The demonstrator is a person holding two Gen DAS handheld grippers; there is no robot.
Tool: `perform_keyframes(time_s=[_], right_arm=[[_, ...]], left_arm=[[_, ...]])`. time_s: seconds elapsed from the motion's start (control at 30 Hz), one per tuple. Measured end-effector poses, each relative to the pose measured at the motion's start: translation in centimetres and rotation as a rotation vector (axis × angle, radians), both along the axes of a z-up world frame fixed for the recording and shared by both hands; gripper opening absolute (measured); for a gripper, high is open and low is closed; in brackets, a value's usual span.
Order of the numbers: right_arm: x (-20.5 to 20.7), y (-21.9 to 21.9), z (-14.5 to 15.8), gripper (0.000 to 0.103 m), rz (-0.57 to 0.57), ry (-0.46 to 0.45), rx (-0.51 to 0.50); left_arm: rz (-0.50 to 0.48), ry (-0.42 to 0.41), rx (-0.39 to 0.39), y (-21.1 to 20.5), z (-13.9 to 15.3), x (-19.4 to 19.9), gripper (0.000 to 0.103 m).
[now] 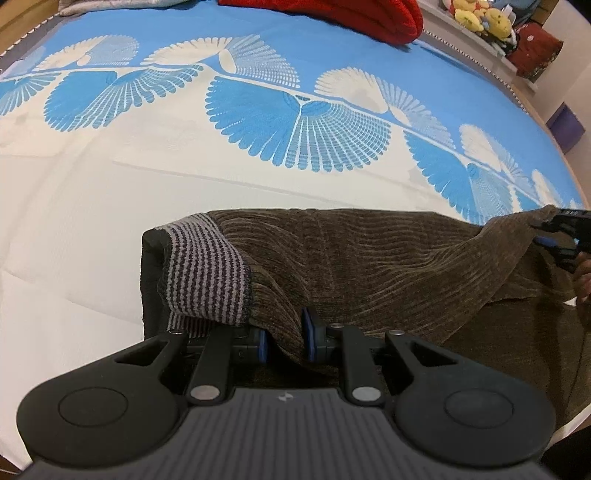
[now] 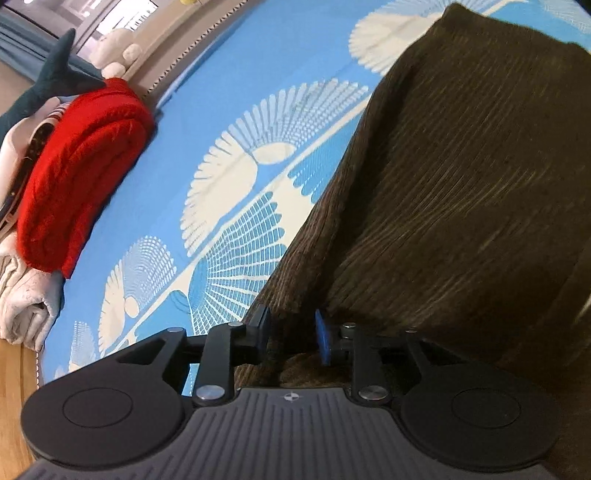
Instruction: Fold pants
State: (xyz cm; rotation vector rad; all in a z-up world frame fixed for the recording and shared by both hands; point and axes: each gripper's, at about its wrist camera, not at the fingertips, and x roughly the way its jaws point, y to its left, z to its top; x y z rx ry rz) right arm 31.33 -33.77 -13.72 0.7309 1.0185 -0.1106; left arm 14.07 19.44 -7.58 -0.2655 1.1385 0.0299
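Note:
Brown ribbed pants point(image 1: 369, 258) with a grey-and-black striped cuff point(image 1: 207, 273) lie on the bed near its front edge. My left gripper point(image 1: 284, 339) is shut on a fold of the brown fabric beside the striped cuff. My right gripper point(image 2: 291, 338) is shut on the pants point(image 2: 461, 184) at their other end and lifts that edge. The right gripper also shows at the far right of the left wrist view point(image 1: 554, 236), holding a raised corner of the fabric.
The bedsheet point(image 1: 258, 55) is blue and white with fan patterns. A folded red garment point(image 2: 77, 170) lies on a pile of light clothes point(image 2: 26, 295) at the bed's far side. Plush toys point(image 1: 480, 18) sit on a shelf beyond. The wooden floor point(image 2: 14, 387) borders the bed.

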Motion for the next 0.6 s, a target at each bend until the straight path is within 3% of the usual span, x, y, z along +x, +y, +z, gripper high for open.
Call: perform_keyframes(time_s=[0.03, 0.07, 0.33, 0.5, 0.6], right_arm=[[0.1, 0.2, -0.1, 0.023, -0.002, 0.001, -0.009], [0.1, 0.3, -0.1, 0.009, -0.002, -0.004, -0.015], [-4.1, -0.8, 6.2, 0.006, 0.067, -0.105, -0.069], [-11.0, -1.9, 11.1, 0.005, 0.248, -0.148, -0.153], [-15.5, -2.8, 11.0, 0.005, 0.402, -0.081, -0.172]], left_arm=[[0.005, -0.006, -0.01, 0.3, 0.1, 0.0, 0.021], [0.012, -0.012, -0.02, 0.5, 0.2, -0.1, 0.02], [0.061, -0.088, -0.056, 1.5, 2.1, -1.3, 0.013], [0.097, -0.121, -0.025, 2.0, 3.2, -4.0, 0.011], [0.098, -0.098, 0.011, 2.5, 3.1, -5.2, 0.011]])
